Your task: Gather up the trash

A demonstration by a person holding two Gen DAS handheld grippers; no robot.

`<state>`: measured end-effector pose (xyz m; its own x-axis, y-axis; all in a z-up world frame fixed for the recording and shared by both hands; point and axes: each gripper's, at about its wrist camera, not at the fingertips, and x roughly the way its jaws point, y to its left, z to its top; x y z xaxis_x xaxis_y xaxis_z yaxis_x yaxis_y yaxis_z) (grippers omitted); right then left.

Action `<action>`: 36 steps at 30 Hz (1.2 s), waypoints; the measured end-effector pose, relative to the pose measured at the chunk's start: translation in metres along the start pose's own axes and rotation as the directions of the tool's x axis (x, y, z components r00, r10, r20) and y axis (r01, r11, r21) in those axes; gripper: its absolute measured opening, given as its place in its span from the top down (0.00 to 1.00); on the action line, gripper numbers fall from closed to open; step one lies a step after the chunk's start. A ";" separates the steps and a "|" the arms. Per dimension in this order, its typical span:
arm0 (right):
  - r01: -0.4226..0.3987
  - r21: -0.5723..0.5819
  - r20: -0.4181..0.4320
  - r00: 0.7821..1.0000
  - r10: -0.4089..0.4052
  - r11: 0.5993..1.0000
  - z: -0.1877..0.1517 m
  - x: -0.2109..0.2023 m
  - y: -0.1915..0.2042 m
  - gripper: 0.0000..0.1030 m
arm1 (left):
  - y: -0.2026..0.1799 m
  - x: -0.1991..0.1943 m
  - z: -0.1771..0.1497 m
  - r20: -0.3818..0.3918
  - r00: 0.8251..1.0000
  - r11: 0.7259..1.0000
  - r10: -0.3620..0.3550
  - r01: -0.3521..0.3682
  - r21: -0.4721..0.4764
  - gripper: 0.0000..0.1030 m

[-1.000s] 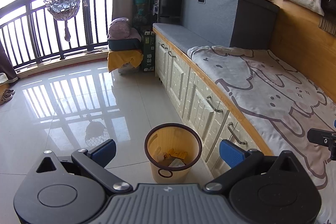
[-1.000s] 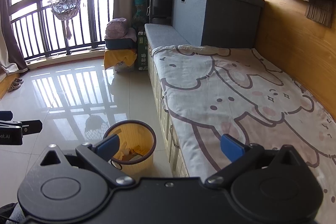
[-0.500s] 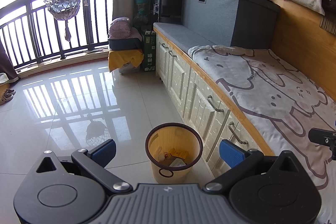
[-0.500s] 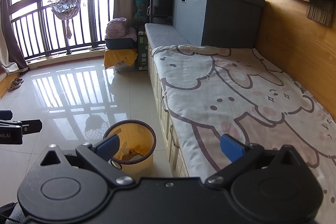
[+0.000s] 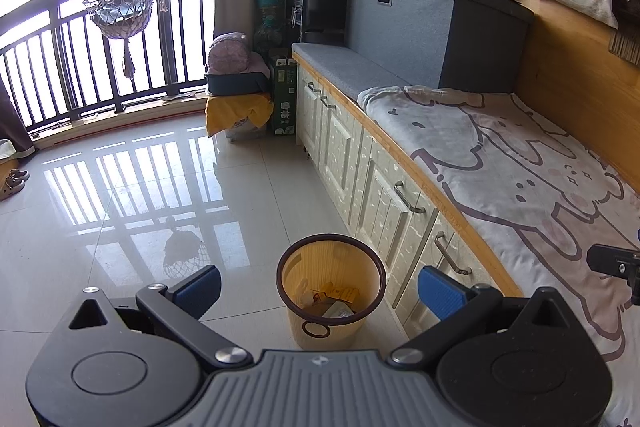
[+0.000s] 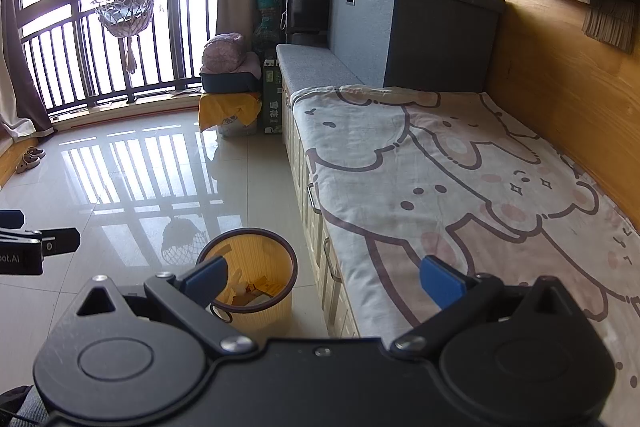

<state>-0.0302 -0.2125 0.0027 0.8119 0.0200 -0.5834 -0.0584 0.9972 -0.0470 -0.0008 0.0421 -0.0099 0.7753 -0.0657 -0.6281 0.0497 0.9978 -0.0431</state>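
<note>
My left tool point(image 5: 319, 286) hung spread wide, gripping nothing, right over the round yellow ribbed wastebasket point(image 5: 331, 323) — dark rim, paper scraps point(image 5: 335, 299) inside — on glossy floor tiles point(image 5: 132, 227) beside the cream cabinet doors point(image 5: 384, 203). My right tool point(image 6: 323, 277) gaped empty above the soft cartoon-print blanket point(image 6: 460, 187).

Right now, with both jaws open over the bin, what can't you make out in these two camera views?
- Wastebasket contents, left wrist view: scraps too small to identify; its wall hides the bottom.
- Wastebasket, right wrist view: the right gripper finger covers the near rim.
- Left gripper, right wrist view: cut off by the left edge.
- Floor just below both cameras: hidden by the gripper bodies.
- Cabinet interiors: doors shut.
</note>
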 end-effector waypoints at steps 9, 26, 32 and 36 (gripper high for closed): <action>-0.002 0.002 0.002 1.000 0.002 1.000 -0.001 0.001 -0.001 0.00 | 0.001 -0.001 0.000 0.000 1.000 1.000 0.000 0.000 0.000 0.00; -0.003 0.002 -0.002 1.000 0.003 1.000 -0.002 0.002 -0.003 0.00 | 0.000 0.000 0.000 0.000 1.000 1.000 0.000 0.000 0.001 0.00; -0.004 0.002 -0.002 1.000 0.004 1.000 -0.002 0.002 -0.003 0.00 | 0.001 -0.001 0.000 0.000 1.000 1.000 0.001 -0.001 0.001 0.00; -0.004 0.003 -0.002 1.000 0.004 1.000 -0.001 0.002 -0.003 0.00 | 0.000 -0.001 0.000 -0.001 1.000 1.000 0.001 -0.001 0.001 0.00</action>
<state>-0.0293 -0.2159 0.0006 0.8107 0.0234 -0.5850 -0.0595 0.9973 -0.0425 -0.0010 0.0420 -0.0093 0.7750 -0.0645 -0.6286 0.0495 0.9979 -0.0414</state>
